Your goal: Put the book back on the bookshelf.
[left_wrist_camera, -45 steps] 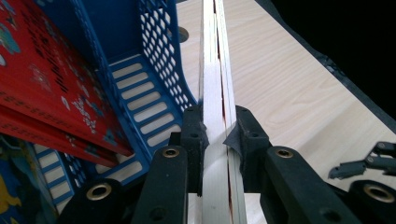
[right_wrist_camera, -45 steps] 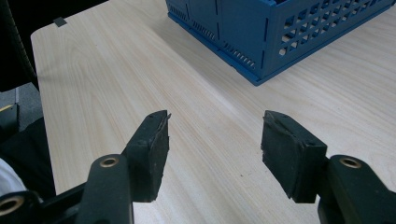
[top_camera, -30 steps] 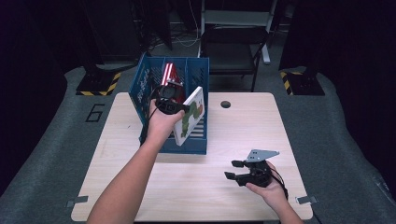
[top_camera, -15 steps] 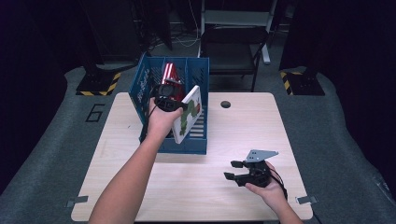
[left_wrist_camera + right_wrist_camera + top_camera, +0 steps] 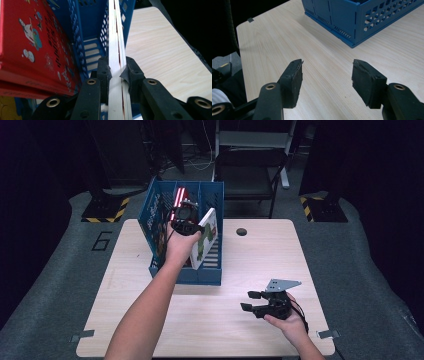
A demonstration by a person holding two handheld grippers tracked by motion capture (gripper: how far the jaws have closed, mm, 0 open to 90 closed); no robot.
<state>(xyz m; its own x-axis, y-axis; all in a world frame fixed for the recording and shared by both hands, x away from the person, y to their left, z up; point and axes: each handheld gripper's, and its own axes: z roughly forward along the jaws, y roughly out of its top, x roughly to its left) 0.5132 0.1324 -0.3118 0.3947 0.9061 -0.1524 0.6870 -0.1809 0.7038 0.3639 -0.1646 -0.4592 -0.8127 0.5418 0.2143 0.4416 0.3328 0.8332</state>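
Trouble, if it comes, would come from the thin white book [image 5: 115,45] catching on the blue rack [image 5: 210,272] — it hangs tilted over the rightmost slot, and to my eye its lower corner could land on the divider or the outer wall rather than between them. A slip looks possible too: the left gripper [image 5: 117,72] pinches only the book's top edge, so a knock against the plastic might twist it loose. The rack could also skid on the table [image 5: 260,255], since nothing steadies it. A red book [image 5: 30,45] already leans in the next slot over, well out of the way. The left forearm reaches long across the table, hand raised above the rack, its jaws clamped tight on the white book's edge and pointing down into the slot. The right hand [image 5: 290,322] rests low near the table's front right, well apart from the rack — the right gripper [image 5: 325,80] stands wide with nothing between its pads, aimed across bare wood toward the rack's corner.
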